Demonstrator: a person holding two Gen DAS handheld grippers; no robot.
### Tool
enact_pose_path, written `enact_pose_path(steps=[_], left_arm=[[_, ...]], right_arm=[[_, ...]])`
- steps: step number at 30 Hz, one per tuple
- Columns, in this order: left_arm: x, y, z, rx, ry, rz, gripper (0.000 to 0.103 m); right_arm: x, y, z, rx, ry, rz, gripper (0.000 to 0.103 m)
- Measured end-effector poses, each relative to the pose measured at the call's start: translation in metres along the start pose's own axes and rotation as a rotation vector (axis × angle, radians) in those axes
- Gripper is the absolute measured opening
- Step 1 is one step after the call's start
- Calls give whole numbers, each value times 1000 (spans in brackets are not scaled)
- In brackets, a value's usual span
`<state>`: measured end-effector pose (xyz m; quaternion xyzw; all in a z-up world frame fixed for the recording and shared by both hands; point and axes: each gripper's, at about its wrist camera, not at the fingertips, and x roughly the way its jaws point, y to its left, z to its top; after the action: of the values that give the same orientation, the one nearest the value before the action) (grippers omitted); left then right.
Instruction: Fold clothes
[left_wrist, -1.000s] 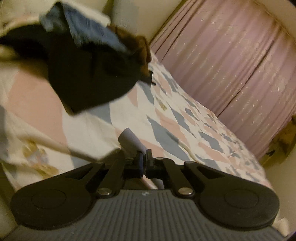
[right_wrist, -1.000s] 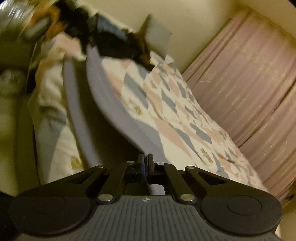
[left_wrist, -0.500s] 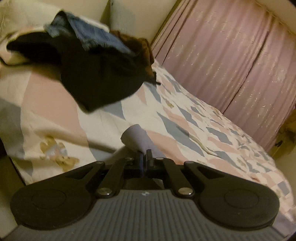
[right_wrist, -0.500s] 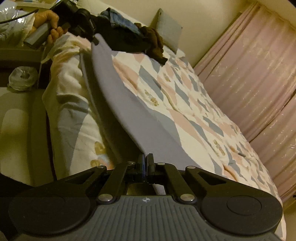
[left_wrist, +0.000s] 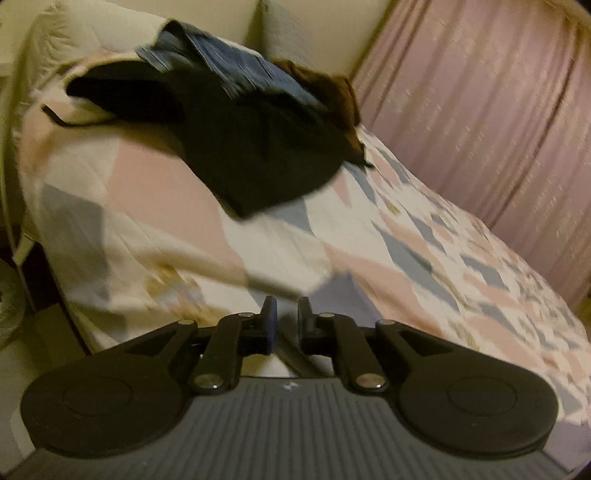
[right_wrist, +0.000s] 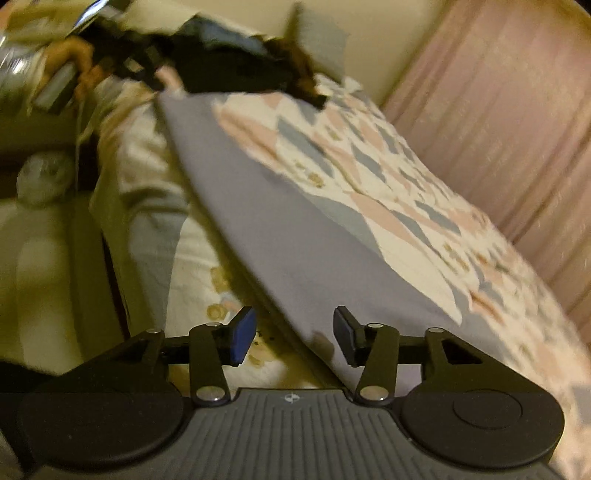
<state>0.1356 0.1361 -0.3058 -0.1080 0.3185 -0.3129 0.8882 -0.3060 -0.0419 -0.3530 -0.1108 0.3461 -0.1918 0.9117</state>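
Presently both jaws stand apart, the left hand-held gripper (left_wrist: 284, 319) narrowly and the right hand-held gripper (right_wrist: 293, 338) widely, neither grasping anything, while the grey cloth (right_wrist: 295, 240) lies along the near edge of the bed (right_wrist: 388, 177), its corner between the right fingers, with the pile (left_wrist: 240, 122) beyond.

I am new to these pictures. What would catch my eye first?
A dark clothes pile sits at the far end of the quilt. A grey cloth lies on the quilt's near edge, before the open right gripper. Pink curtains fill the right side.
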Motion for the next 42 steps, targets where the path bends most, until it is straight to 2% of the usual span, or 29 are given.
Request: enact_pose_path(steps=[2,3,4,9,13,14,15,20,21,24,26,27,29,31,34,36,39,42], left_arm=[[-1,-4,12,24,9,-24,14],[3,-9,18,43,24,-28,26],[8,-15,23,62,37,-30,31],[46,-41,27,151,122,-45,30],[72,-59,19,225,156,-30,30],[79,-61,15,241,156,-8,28],[84,-63,11,268,152,26,1],[101,-65,-16,480,112,298,0],[99,-61,-17,471,113,302,0],[76,-50,-8,375,93,249,0],[50,-50,1,319,71,167,1],[37,-49,4,281,70,131,4],[16,-40,8,166,82,58,7],[5,-24,11,4,119,-10,12],[8,-1,12,-211,176,-66,12],[14,8,9,-300,201,-75,12],[26,8,5,-298,232,-51,12],[29,-2,1,-204,235,8,1]], right_arm=[[-6,-17,-1,129,-9,9,52],[-8,-27,-2,198,-14,7,53],[-9,-37,-4,262,-15,-6,54],[-11,-88,-21,560,-2,-81,55],[-17,-123,-42,768,7,-114,55],[-19,-129,-47,802,9,-124,55],[-20,-133,-52,825,13,-137,55],[-27,-149,-76,899,43,-210,55],[-30,-153,-81,913,41,-222,55],[-41,-161,-89,960,19,-250,55],[-48,-164,-92,971,5,-259,55],[-48,-167,-93,970,2,-260,55],[-48,-167,-95,973,2,-261,55],[-46,-165,-97,983,10,-246,55],[-42,-162,-98,983,21,-231,55],[-41,-160,-96,974,21,-226,55],[-44,-160,-96,975,15,-224,56],[-47,-161,-99,991,19,-233,56]])
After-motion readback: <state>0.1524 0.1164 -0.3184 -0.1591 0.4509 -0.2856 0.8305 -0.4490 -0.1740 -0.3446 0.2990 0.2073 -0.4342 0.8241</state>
